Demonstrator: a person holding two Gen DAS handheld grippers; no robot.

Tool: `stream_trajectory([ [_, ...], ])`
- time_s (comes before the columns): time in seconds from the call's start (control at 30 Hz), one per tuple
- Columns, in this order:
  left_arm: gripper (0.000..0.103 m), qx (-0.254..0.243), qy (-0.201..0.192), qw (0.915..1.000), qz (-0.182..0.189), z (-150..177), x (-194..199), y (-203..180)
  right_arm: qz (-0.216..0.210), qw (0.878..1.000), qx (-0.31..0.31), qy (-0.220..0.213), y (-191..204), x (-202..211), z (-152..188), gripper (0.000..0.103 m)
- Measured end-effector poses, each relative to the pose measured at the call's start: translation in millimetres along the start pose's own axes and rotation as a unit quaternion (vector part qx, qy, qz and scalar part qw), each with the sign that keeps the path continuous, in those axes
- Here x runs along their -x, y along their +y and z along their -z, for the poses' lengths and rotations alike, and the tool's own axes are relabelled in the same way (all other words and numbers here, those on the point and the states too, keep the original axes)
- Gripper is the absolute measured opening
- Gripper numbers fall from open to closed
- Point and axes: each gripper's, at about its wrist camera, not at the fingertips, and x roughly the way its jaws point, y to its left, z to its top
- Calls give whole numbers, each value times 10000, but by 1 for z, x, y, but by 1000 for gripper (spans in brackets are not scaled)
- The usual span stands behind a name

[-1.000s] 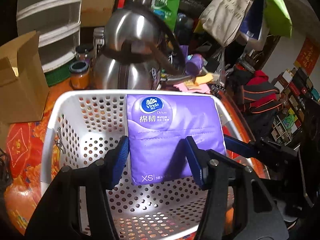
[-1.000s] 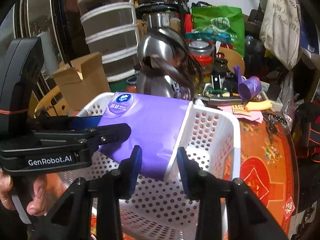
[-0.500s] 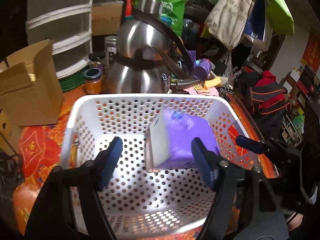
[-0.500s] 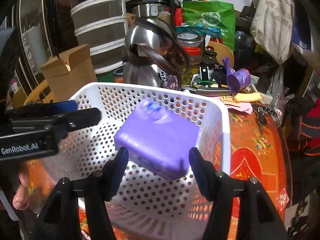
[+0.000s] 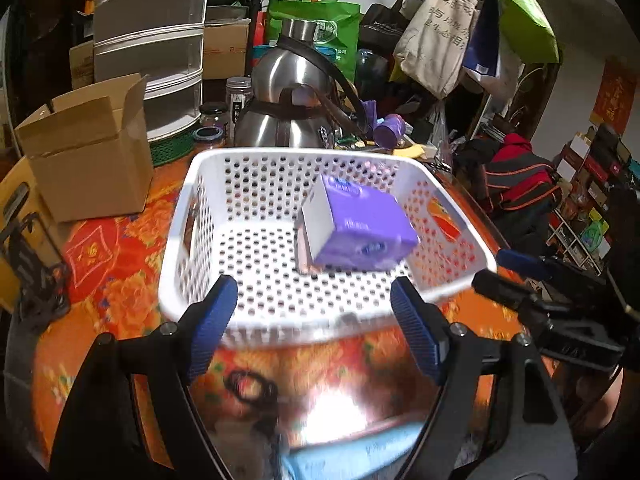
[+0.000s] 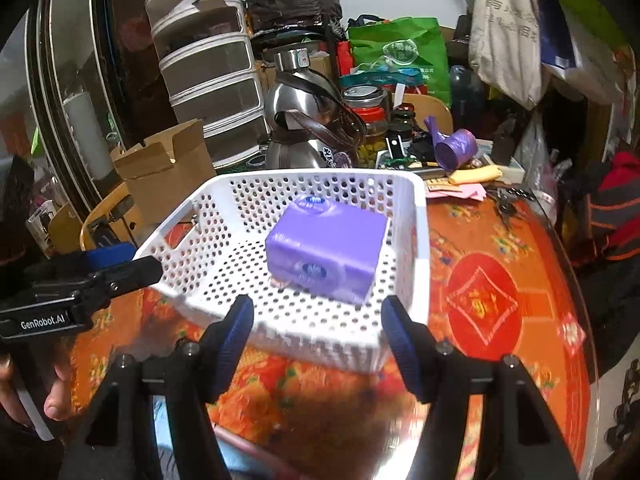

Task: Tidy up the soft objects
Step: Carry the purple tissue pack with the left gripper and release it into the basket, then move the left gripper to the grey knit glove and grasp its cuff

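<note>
At the far left of the table [image 5: 132, 240], an open cardboard box [image 5: 90, 152] is seen, with a stack of clear plastic drawers [image 5: 152, 44] behind it. In the middle, a white perforated basket [image 5: 188, 216] stands on the orange patterned cloth, and the purple tissue pack [image 5: 360, 228] lies inside it toward the right wall, tilted, with its printing too blurred to be read. Behind the basket a steel kettle [image 5: 292, 104] is partly hidden by the basket's far rim. The left gripper [image 5: 316, 320] is held near the basket's near wall; its jaws have just been opening and stand wide apart, with nothing between them. The right gripper [image 6: 316, 332] is likewise held at the near rim, its jaws also just opened and apart, free of the pack [image 6: 328, 252]. At the near edge, a blue object is cut off and cannot be identified. A hand [image 6: 24, 396] is partly visible at the left in the right wrist view.
</note>
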Motion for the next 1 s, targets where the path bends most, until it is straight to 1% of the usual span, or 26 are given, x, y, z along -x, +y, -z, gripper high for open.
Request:
stream_trajectory([
  [0.1, 77, -33, -73, 10000, 46, 28, 25, 0, -33, 10000, -53, -70, 2, 21, 22, 66],
  [0.13, 77, -20, -89, 9999, 56, 38, 32, 0, -74, 9999, -64, -94, 3, 29, 32, 66],
  [0.2, 77, 53, -63, 9999, 135, 64, 45, 5, -27, 9999, -67, -99, 4, 40, 53, 67],
  [0.3, 77, 85, -31, 9998, 190, 104, 60, 9, -71, 9999, -138, -70, 6, 52, 93, 67],
  [0.4, 78, 209, 88, 9997, 119, 143, 65, 16, -61, 9998, -200, -22, 8, 59, 130, 67],
  [0.47, 78, 386, 165, 9988, 260, 168, 69, 20, -39, 9997, -234, -18, 11, 62, 151, 67],
  [0.53, 78, 437, 231, 9983, 297, 192, 70, 19, -142, 9996, -255, -13, 14, 65, 170, 67],
  [0.6, 78, 461, 244, 9984, 220, 210, 71, 20, -248, 9994, -255, -13, 19, 65, 185, 67],
  [0.73, 77, 546, 337, 9974, 331, 230, 67, 22, -422, 9990, -135, 78, 28, 61, 200, 66],
  [0.87, 77, 513, 339, 9974, 363, 238, 65, 21, -437, 9990, -102, 66, 33, 60, 202, 59],
  [0.9, 77, 519, 344, 9973, 396, 239, 64, 21, -467, 9988, -113, 51, 33, 61, 202, 55],
  [1.0, 73, 530, 363, 9969, 462, 236, 61, 21, -496, 9987, -75, 60, 35, 60, 202, 49],
])
